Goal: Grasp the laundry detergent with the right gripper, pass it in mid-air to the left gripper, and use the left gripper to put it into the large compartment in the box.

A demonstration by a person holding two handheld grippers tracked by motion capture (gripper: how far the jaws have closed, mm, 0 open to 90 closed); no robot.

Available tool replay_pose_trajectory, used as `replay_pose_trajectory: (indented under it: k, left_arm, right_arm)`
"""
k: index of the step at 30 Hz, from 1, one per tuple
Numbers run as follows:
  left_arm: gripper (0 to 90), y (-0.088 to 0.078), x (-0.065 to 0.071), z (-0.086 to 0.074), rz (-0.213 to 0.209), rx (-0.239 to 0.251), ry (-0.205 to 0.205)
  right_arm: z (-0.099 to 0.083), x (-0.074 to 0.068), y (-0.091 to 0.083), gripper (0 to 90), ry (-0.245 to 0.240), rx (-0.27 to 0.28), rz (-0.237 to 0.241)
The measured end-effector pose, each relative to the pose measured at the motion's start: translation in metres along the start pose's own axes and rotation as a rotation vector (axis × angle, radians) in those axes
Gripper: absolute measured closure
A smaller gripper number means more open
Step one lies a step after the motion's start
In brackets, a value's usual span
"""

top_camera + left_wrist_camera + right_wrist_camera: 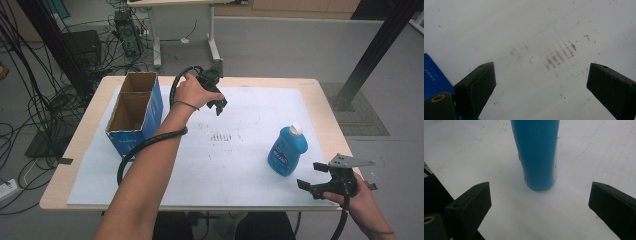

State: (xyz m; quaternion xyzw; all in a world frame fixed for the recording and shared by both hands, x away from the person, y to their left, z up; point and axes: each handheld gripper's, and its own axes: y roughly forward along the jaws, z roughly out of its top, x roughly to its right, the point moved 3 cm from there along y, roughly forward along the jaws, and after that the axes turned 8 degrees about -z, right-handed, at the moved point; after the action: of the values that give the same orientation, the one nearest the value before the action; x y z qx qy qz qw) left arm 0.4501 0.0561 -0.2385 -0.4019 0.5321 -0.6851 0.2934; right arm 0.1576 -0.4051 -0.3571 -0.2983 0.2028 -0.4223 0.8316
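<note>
A blue bottle [286,151] with a white cap stands upright on the white sheet at the right. My right gripper [309,177] hangs open just right of it near the table's front edge, jaws spread wide and empty. In the right gripper view the bottle's lower body [537,152] stands a short way ahead of the open jaws [539,202]. My left gripper [219,104] is held open above the far middle of the sheet, right of the blue cardboard box [134,112]. The left gripper view looks down between spread jaws [541,82] at scuffed white sheet, with a corner of the box [434,77] at its left.
The box is open-topped with two compartments, both looking empty. A white sheet [235,165] covers most of the wooden table [85,125]. Brown scuff marks [220,136] lie at its middle. Black cables trail from both grippers. Desk legs and wiring stand beyond the far edge.
</note>
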Motion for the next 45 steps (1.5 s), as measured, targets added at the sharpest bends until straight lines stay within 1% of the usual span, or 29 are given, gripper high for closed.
replay_pose_trajectory:
  k: [9,12,13,16,17,25,32,33,37,38,42,45]
  left_arm:
    - [9.0,0.002,-0.001,0.000,-0.009,0.003,0.001]
    - [9.1,0.002,0.000,-0.001,-0.006,0.002,0.000]
    - [9.1,0.003,-0.001,-0.001,-0.006,0.001,0.000]
    - [9.1,0.003,-0.001,-0.001,-0.007,0.003,-0.002]
    - [9.1,0.003,-0.001,-0.001,-0.004,0.002,-0.002]
    - [9.1,0.005,-0.001,-0.001,-0.004,0.000,0.000]
    - [9.1,0.005,-0.001,-0.002,-0.005,0.002,0.000]
    - [9.1,0.005,-0.001,-0.002,-0.005,-0.004,0.000]
    - [9.1,0.006,0.000,-0.003,-0.006,0.002,0.001]
    - [9.2,0.006,-0.001,-0.002,-0.012,-0.001,0.000]
    - [9.2,0.009,-0.001,-0.002,-0.011,-0.004,0.002]
    - [9.1,0.009,-0.002,-0.003,-0.012,-0.004,-0.001]
  right_arm:
    - [-0.007,-0.005,0.007,2.7,-0.005,0.040,-0.018]
    - [-0.008,-0.006,0.007,2.7,-0.003,0.051,-0.023]
    - [-0.011,-0.006,0.008,2.4,0.004,0.069,-0.026]
    - [-0.012,-0.007,0.010,2.4,0.002,0.079,-0.030]
    - [-0.013,-0.008,0.011,1.9,0.003,0.091,-0.027]
    - [-0.016,-0.011,0.015,1.9,-0.005,0.111,-0.033]
    - [-0.018,-0.014,0.018,1.8,-0.010,0.139,-0.045]
    - [-0.019,-0.014,0.018,1.9,-0.012,0.143,-0.046]
    - [-0.020,-0.015,0.020,1.9,-0.009,0.158,-0.049]
    - [-0.021,-0.016,0.021,1.8,-0.009,0.161,-0.048]
    - [-0.021,-0.018,0.023,1.8,-0.011,0.171,-0.055]
    - [-0.023,-0.019,0.026,1.8,-0.009,0.191,-0.055]
